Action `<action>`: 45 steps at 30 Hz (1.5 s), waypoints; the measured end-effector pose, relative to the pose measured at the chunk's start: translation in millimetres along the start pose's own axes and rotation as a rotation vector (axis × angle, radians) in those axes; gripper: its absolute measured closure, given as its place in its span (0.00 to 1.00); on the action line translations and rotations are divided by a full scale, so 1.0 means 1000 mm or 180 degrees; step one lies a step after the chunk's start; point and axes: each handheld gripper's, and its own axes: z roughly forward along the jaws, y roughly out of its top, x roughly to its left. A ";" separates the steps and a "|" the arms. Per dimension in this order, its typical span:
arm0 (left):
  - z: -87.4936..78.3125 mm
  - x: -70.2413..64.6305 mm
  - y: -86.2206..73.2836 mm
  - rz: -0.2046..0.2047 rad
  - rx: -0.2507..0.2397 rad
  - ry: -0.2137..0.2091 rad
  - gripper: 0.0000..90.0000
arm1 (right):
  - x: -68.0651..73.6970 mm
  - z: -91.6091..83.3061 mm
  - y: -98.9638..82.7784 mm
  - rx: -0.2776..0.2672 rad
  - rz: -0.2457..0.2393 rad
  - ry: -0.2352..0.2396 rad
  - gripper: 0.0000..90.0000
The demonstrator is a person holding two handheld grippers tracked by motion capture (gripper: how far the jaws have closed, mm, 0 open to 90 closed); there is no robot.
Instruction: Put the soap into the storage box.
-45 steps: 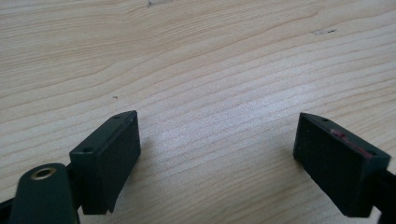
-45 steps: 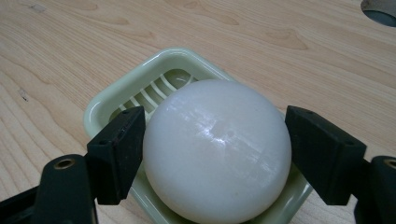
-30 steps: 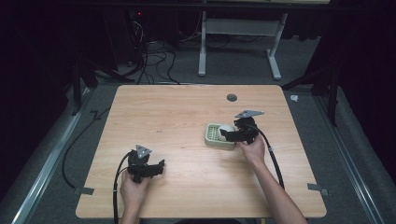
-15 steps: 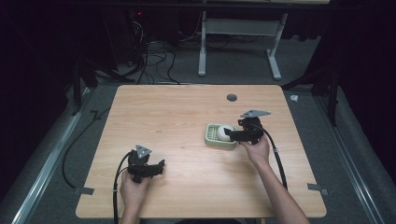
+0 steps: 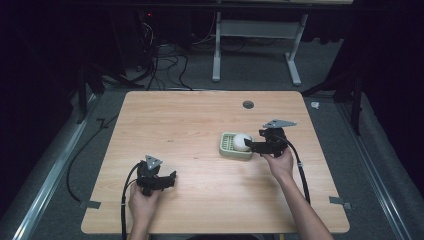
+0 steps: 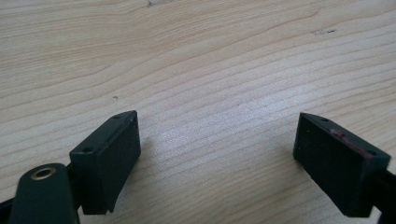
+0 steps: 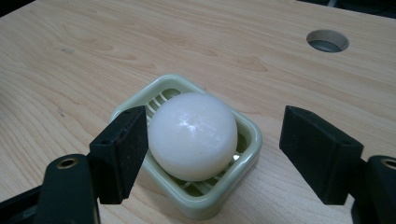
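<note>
A round white soap bar lies in a pale green slatted soap dish on the right half of the wooden table. My right gripper stands open just behind the dish, one jaw close beside the soap and the other well off to its side, nothing gripped. My left gripper rests open near the table's front left, its jaws spread over bare wood.
A round cable hole sits in the table behind the dish. Cables trail from both grippers over the front edge. Desk legs and floor cables stand beyond the far edge.
My right gripper has drawn back to the right, away from the dish, leaving the soap uncovered in it. The left gripper has not moved.
</note>
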 end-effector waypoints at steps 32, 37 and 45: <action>0.000 0.000 0.000 0.0000 0.0000 0.0000 0.17 | -0.008 -0.037 -0.009 -0.0138 0.0056 -0.0063 0.28; 0.000 0.000 0.000 0.0000 0.0000 0.0000 0.17 | -0.009 -0.042 -0.012 -0.0145 0.0060 -0.0064 0.28; 0.000 0.000 0.000 0.0000 0.0000 0.0000 0.17 | -0.010 -0.055 -0.014 -0.0203 0.0042 -0.0089 0.28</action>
